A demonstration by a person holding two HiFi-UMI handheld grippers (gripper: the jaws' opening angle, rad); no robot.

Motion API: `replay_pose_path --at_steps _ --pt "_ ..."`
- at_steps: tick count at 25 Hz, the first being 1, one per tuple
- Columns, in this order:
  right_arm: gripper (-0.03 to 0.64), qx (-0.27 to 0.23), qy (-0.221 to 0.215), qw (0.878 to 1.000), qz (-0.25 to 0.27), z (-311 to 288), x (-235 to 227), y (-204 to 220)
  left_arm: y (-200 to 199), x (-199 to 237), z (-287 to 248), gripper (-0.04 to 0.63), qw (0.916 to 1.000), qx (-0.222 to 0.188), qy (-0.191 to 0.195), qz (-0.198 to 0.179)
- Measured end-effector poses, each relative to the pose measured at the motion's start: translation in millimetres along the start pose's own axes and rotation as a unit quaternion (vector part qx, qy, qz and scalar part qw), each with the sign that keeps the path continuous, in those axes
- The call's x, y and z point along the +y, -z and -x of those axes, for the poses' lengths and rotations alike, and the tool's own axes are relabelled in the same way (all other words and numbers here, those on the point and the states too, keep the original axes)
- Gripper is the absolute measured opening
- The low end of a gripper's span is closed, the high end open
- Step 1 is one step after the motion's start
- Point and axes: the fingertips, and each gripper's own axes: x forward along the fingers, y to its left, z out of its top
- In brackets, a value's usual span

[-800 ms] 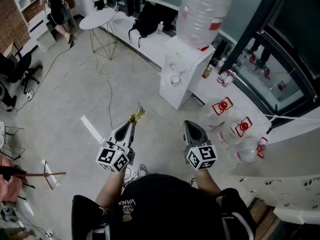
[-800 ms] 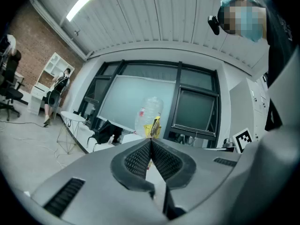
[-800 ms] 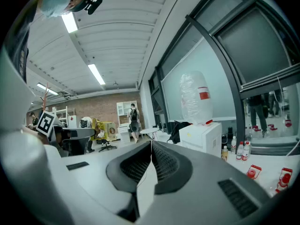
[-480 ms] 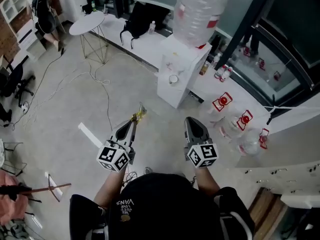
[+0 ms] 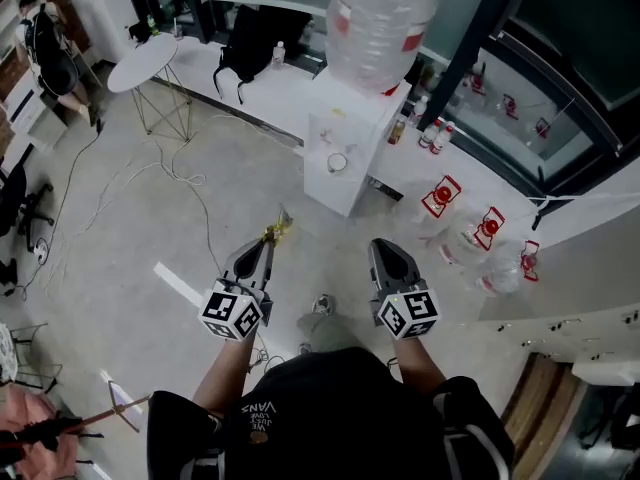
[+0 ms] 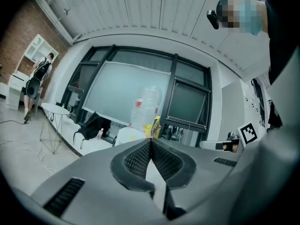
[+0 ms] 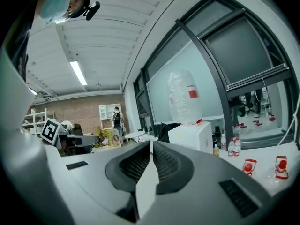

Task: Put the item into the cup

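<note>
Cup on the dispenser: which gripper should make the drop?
Left. The left gripper is shut on the yellow packet, with the cup ahead on the dispenser. The right gripper is shut and empty, so it would need a handover.

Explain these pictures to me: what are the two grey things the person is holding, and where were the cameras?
No robot here: a person holds a hand-held two-jaw gripper in each hand. The head view comes from a camera on their head, looking down; each gripper view comes from a camera riding on that gripper, looking along its jaws. The left gripper is shut on a small yellow packet. The right gripper is shut, holding nothing. Ahead stands a white water dispenser with what looks like a cup on its shelf.
</note>
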Motion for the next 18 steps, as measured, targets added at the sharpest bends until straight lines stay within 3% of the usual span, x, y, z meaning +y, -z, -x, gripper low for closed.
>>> replay_pose_path --at_steps 13,18 --pt "0.048 0.002 -0.012 1.000 -0.016 -100.5 -91.1 -8.1 12.4 36.9 -172.5 0.018 0.9962 0.066 0.035 -0.045" --pt "0.048 0.012 0.013 0.999 -0.039 -120.0 -118.7 2.8 29.4 55.2 -224.4 0.018 0.9926 0.093 0.054 -0.056"
